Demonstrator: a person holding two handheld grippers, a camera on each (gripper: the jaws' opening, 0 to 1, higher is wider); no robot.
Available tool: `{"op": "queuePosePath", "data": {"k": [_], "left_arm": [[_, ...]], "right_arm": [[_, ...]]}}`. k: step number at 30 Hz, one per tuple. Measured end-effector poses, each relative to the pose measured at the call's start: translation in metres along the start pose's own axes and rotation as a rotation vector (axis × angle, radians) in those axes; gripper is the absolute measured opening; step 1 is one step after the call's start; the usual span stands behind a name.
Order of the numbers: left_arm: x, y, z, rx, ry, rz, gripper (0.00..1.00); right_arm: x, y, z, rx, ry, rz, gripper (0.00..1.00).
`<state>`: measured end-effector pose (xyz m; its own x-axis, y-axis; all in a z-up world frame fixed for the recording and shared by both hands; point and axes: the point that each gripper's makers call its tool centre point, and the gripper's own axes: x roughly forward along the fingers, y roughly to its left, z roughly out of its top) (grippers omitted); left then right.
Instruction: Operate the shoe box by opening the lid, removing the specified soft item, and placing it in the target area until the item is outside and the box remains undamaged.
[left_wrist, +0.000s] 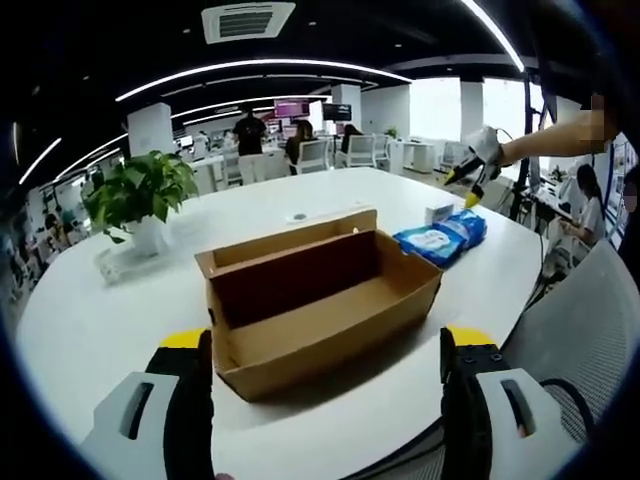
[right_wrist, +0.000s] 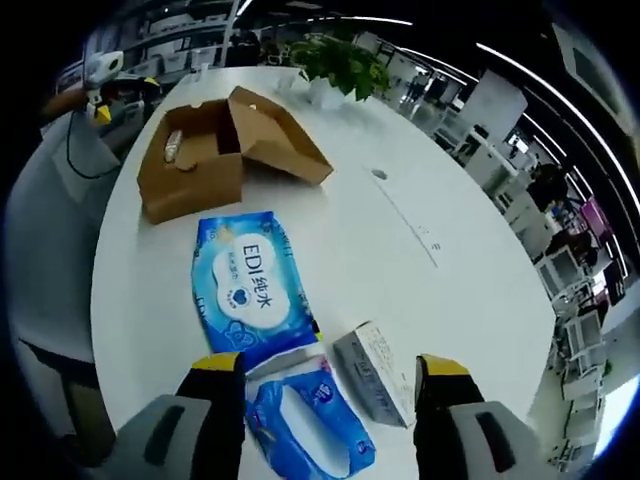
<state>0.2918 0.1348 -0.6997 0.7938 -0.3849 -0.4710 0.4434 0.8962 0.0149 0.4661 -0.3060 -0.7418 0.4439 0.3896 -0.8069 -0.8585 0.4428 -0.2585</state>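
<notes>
A brown cardboard shoe box (left_wrist: 320, 300) lies on the white table (left_wrist: 100, 330) with its lid (left_wrist: 290, 240) folded back. Its inside looks bare in the left gripper view. My left gripper (left_wrist: 328, 395) is open just in front of the box, one jaw to each side. Past the box lie two blue wet-wipe packs (left_wrist: 442, 236). In the right gripper view the large wipe pack (right_wrist: 245, 285) and a smaller blue pack (right_wrist: 310, 420) lie below my open right gripper (right_wrist: 330, 392). The box (right_wrist: 195, 165) is farther off, with a pale patch inside that I cannot make out.
A small grey-white carton (right_wrist: 375, 375) lies beside the wipe packs. A potted plant (left_wrist: 140, 195) stands at the table's far left. A person's hand holds the right gripper (left_wrist: 478, 165) above the table's far edge. Chairs and desks with people fill the room behind.
</notes>
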Motion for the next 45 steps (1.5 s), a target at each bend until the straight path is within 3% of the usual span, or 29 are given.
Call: {"op": "queuePosePath", "data": {"k": [9, 20, 29, 34, 39, 45], "left_arm": [[-0.003, 0.01, 0.003, -0.044, -0.013, 0.042, 0.97], [-0.002, 0.005, 0.012, -0.071, -0.022, 0.001, 0.97], [-0.002, 0.023, 0.027, -0.005, -0.006, -0.009, 0.96], [-0.002, 0.036, 0.043, -0.001, -0.025, -0.023, 0.96], [0.002, 0.049, 0.059, 0.023, -0.037, -0.033, 0.95], [0.006, 0.059, 0.066, 0.071, -0.014, -0.051, 0.95]], "right_arm": [[-0.016, 0.034, 0.026, 0.098, -0.104, -0.035, 0.81], [-0.045, 0.059, 0.051, 0.222, -0.214, -0.125, 0.88], [-0.061, 0.08, 0.06, 0.274, -0.255, -0.165, 0.93], [-0.068, 0.094, 0.067, 0.324, -0.297, -0.181, 0.99], [-0.072, 0.111, 0.07, 0.358, -0.305, -0.186, 0.99], [-0.08, 0.126, 0.075, 0.372, -0.314, -0.206, 1.0]]}}
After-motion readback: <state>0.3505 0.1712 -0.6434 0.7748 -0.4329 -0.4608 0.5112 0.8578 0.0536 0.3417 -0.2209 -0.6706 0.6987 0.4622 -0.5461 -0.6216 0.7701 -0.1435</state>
